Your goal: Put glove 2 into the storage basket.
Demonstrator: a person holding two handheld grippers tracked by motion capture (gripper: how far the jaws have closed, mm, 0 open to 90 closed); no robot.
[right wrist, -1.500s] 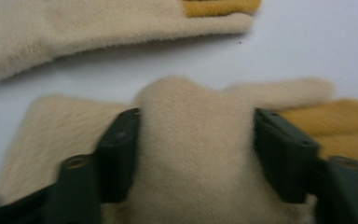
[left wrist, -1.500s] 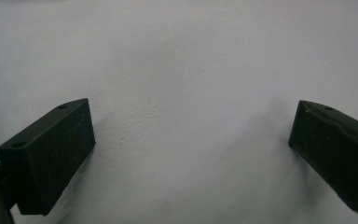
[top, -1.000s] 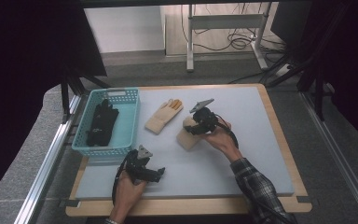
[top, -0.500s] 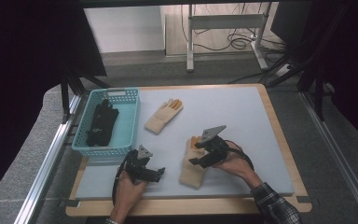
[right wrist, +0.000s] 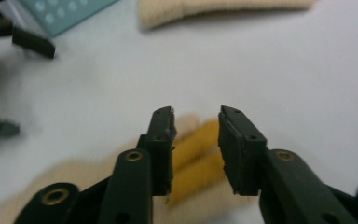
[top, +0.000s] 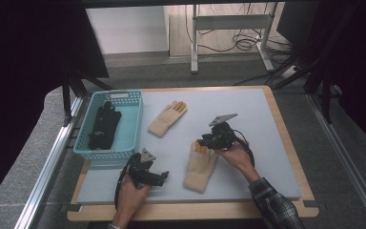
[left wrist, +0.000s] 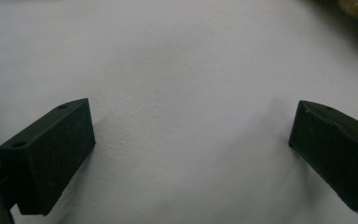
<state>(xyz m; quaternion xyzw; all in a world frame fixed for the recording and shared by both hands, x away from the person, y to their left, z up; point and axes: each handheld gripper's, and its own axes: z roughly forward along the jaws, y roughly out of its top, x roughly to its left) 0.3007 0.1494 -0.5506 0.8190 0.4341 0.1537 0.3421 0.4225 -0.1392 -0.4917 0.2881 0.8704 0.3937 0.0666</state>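
High view: two beige gloves lie on the white mat [top: 276, 143], and a blue basket [top: 131, 125] at the left edge already holds dark gloves [top: 104, 125]. The near glove [top: 200, 166] is flat on the mat in front of the right gripper [top: 205, 142], just below it in this view. The far glove [top: 167, 119] lies well apart, just beside the basket.

The right gripper's jaws have just been closing, and in the right gripper view they stand a little apart over the near glove's orange fingertips [right wrist: 200, 154]. That picture is blurred there, but the pads do not seem to press on the cloth yet, so no pinch so far. The left gripper [top: 159, 177] rests low at the front left, its jaws spread wide over bare mat with nothing between them, as the left gripper view shows.

Progress looks early to middling, I'd say: the dark pair sits in the basket, and both beige gloves wait outside. The pinch, the lift and the carry are all left for each.

The near glove's long axis runs near to far, tilted slightly, cuff toward the person, fingertips pointing away toward the right gripper. The far glove lies on a diagonal, orange tips up and to the right, cuff toward the basket.
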